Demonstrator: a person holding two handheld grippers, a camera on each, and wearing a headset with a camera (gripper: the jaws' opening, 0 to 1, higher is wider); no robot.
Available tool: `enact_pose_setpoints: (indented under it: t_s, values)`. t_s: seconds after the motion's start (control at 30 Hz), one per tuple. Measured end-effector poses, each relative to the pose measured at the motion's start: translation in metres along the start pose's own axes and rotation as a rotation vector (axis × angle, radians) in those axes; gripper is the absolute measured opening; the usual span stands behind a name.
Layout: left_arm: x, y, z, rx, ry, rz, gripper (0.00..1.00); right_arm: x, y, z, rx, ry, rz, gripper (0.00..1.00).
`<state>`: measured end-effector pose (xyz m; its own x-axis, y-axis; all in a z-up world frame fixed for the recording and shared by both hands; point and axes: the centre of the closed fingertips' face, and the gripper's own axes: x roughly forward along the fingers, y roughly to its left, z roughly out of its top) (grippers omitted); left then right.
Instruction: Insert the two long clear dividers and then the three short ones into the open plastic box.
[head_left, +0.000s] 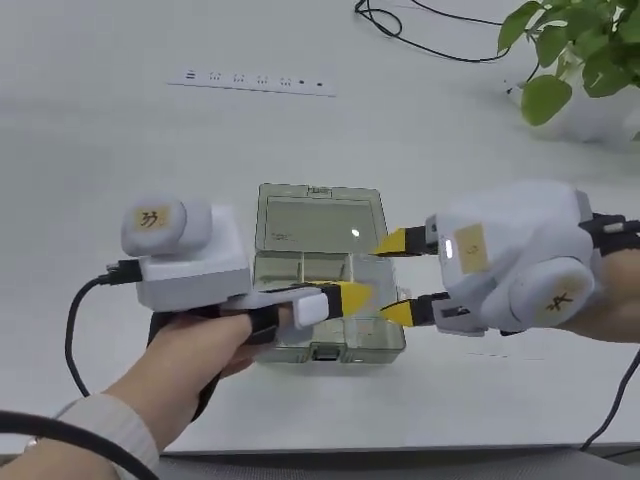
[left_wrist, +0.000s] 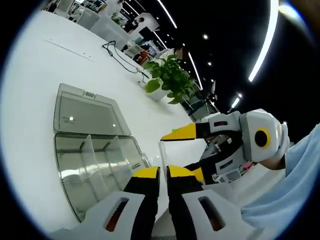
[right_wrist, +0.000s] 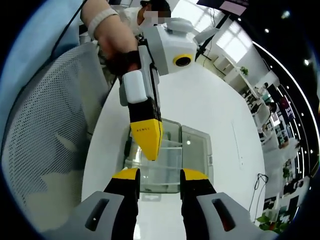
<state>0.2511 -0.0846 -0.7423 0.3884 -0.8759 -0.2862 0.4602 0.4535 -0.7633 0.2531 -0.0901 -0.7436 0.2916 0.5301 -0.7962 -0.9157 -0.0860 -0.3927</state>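
**Box sits side-on, lid flopped back**

The plastic box (head_left: 365, 345) is mid-tabletop (head_left: 120, 150), long axis running left to right, lid (head_left: 320, 220) lying flat behind it. It's smoky and see-through, with partitions (left_wrist: 85, 157) standing inside. The left tongs (head_left: 365, 294) are pinched nearly closed on a clear divider (left_wrist: 163, 152) that's barely visible, and they hide the box's front-left. The right tongs (head_left: 381, 280) gape wide at its right end.

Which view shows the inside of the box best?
The left gripper view: the box lies open, its dividers plain to see. In the head view the left gripper and right gripper cover its front. In the right gripper view the left gripper's tip covers part of it.
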Motion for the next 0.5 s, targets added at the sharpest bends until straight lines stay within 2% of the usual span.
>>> enact_pose_setpoints:
  t_s: [0.37, 0.5]
  values:
    - [-0.0039, -0.0004, -0.0043, -0.036, 0.014, -0.020, 0.00, 0.0031, 0.0041, 0.0027, -0.027, -0.003, 0.010, 0.32]
    - [-0.0042, 0.0003, -0.0048, -0.024, 0.014, -0.016, 0.00, 0.0040, 0.0043, 0.0029, -0.028, -0.001, 0.009, 0.33]
